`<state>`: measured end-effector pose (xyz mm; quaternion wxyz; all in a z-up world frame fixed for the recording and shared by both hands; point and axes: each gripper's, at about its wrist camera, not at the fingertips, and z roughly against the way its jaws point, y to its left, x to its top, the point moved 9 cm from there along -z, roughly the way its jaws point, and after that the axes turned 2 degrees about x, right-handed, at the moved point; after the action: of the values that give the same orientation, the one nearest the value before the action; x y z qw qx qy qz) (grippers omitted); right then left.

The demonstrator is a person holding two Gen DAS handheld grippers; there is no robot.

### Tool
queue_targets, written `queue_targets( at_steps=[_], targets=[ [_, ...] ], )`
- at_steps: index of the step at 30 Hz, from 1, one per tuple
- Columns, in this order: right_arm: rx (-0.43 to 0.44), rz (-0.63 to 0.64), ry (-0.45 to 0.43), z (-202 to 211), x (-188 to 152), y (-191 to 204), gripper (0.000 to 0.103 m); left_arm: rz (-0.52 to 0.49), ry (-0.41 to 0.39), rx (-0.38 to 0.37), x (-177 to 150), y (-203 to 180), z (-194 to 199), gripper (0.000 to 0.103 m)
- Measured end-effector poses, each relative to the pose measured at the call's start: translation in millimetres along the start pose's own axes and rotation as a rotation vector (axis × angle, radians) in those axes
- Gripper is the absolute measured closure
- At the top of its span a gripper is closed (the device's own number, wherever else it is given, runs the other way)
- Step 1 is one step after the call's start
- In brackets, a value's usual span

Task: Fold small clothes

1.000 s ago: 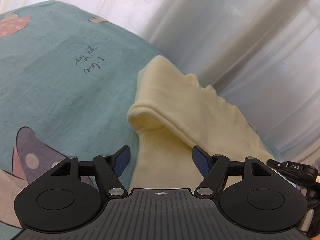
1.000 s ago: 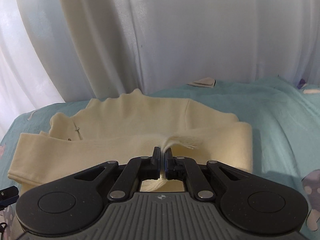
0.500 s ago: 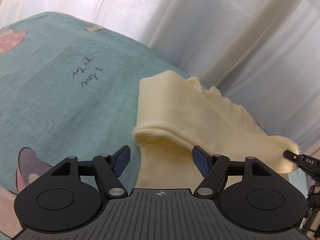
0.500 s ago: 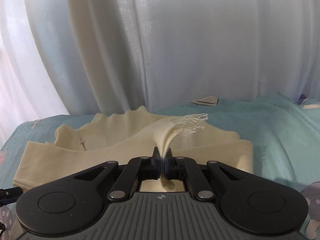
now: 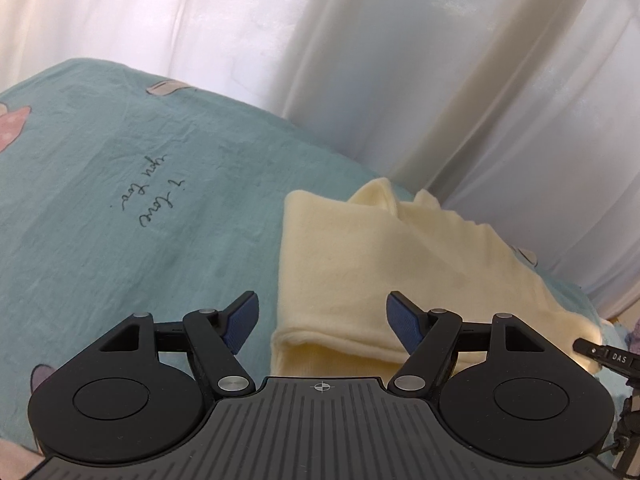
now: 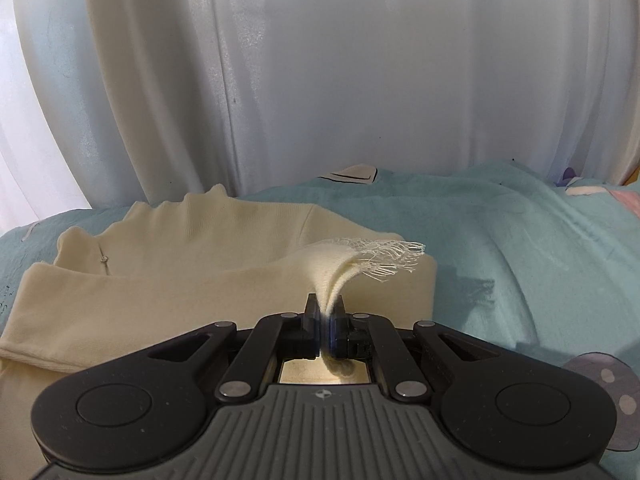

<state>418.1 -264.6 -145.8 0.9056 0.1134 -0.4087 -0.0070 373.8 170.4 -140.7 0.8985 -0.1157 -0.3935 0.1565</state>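
Note:
A cream knit garment (image 5: 380, 248) lies folded on the teal bedsheet (image 5: 120, 160). Its rolled fold edge sits just in front of my left gripper (image 5: 322, 312), which hangs above it with its jaws opening and its blue pads clear of the cloth. In the right wrist view the same garment (image 6: 180, 272) spreads to the left. My right gripper (image 6: 325, 312) is shut on a fringed end of the garment (image 6: 380, 260), which stands up from the jaws. The right gripper's black tip (image 5: 608, 356) shows at the left view's right edge.
White curtains (image 6: 320, 80) hang close behind the bed along its far edge. The teal sheet (image 6: 520, 260) carries cartoon prints and handwriting (image 5: 156, 200). Bare sheet stretches left of the garment in the left wrist view and right of it in the right wrist view.
My right gripper has raised the fringed end off the garment and carried it along. The left gripper drew back, so the fold edge now lies lower, nearer its jaws.

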Motion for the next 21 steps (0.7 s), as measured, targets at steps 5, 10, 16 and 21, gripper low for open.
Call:
queue_targets(
  at_steps=[5, 10, 16, 21],
  targets=[
    [0.030, -0.072, 0.019, -6, -8, -7, 0.099, 0.062, 0.079, -0.070, 10, 12, -27, 0.025],
    [-0.009, -0.051, 0.006, -6, -5, -10, 0.099, 0.156, 0.127, -0.166, 17, 16, -43, 0.031],
    [0.002, -0.060, 0.014, -7, -4, -11, 0.099, 0.139, 0.149, -0.204, 23, 12, -51, 0.073],
    [-0.037, -0.012, -0.006, -3, 0, -6, 0.099, 0.044, -0.016, -0.073, 38, 10, -22, 0.092]
  ],
)
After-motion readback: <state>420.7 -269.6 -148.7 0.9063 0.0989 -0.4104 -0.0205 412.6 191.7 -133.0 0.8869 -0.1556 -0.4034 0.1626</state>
